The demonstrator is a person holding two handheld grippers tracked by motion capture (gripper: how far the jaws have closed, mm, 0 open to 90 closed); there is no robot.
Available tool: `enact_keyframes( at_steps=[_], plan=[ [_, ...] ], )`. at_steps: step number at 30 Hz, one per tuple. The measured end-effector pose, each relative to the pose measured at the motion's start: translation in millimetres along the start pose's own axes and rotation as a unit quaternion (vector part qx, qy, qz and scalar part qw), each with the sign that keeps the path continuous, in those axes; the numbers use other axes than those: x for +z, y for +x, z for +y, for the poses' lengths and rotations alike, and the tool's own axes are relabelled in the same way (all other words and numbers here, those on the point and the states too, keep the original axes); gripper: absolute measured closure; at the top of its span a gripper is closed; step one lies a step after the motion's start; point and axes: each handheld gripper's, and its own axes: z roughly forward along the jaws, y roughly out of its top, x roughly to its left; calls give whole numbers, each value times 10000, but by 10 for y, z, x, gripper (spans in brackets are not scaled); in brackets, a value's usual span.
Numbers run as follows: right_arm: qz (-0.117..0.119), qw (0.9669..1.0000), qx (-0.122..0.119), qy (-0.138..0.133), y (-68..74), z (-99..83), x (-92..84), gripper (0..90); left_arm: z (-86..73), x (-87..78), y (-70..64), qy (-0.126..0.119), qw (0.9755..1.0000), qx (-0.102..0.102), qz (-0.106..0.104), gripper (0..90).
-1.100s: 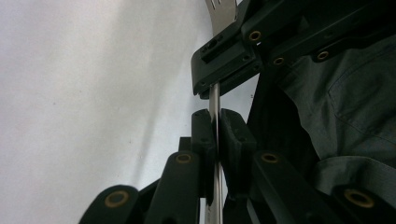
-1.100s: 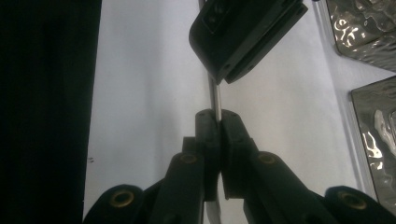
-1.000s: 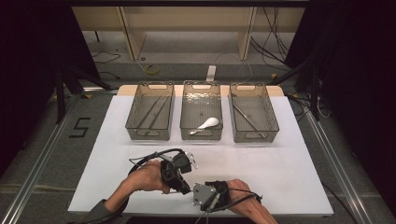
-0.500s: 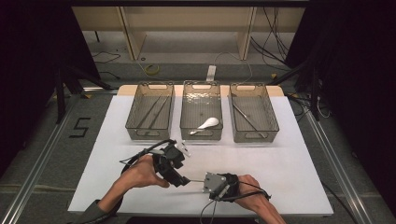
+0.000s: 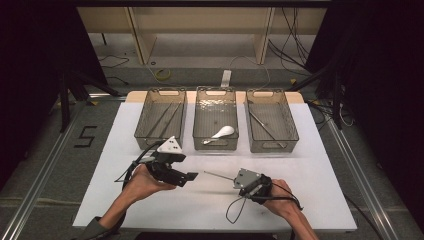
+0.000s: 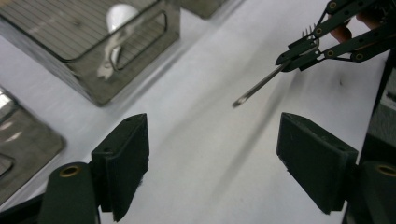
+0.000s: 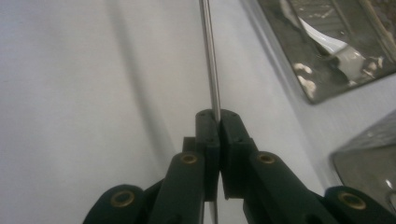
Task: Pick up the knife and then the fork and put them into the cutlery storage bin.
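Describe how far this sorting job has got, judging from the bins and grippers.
Done: thin rods lie in the left bin, a white spoon in the middle bin, a metal utensil in the right bin. In hand: the right gripper is shut on a metal rod pointing at the open left gripper. Left: probably a handover, then binning that rod.

Three clear plastic bins stand in a row at the far edge of the white table [image 5: 320,165]. The left bin [image 5: 161,117] holds thin dark sticks, the middle bin [image 5: 215,116] a white spoon [image 5: 221,133], the right bin [image 5: 270,119] slim metal utensils
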Motion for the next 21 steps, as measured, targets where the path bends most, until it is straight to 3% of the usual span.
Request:
enact_keyframes(
  at_steps=[2, 8, 21],
  plan=[
    [-47, 9999, 134, -15, -52, -27, -15, 882, -40, -14, 29, -67, 9999, -126, -18, 240],
    [-102, 9986, 519, -62, -170, -76, -35, 882, -158, -32, 79, -217, 9994, -252, 44, 211],
    [-271, 9942, 1019, -187, -365, -156, -91, 881, -343, -132, 128, -547, 9973, -442, 206, 176]
  ],
)
